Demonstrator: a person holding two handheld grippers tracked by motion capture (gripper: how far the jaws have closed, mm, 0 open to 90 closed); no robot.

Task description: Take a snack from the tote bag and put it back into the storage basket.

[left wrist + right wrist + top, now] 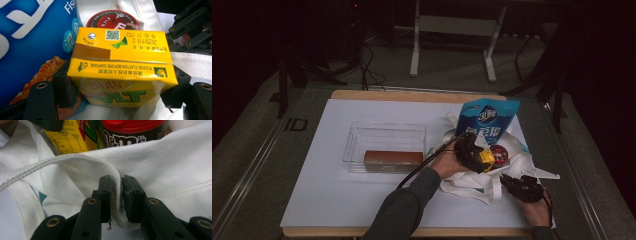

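From the high view, I'm working at the white tote bag on the right side of the bench, with the clear tray and its brown bar sitting well apart to the left. My left gripper is down at the bag's mouth on the yellow drink carton, the blue snack pouch standing just behind it and the red-lidded candy tub beside. My right gripper sits low at the bag's near edge. In the left gripper view, the carton lies between my fingers, both pads look to be against its sides, the pouch at the left, the tub lid behind. In the right gripper view, my fingers are pinching the bag's stitched hem, nearly pressed together on the cloth, with the carton and the tub just past the rim. I judge this to be the unpacking step: the carton is gripped but not yet out. Next I need a firm squeeze, a straight lift clear of the pouch, while my right keeps the hem pinned down.
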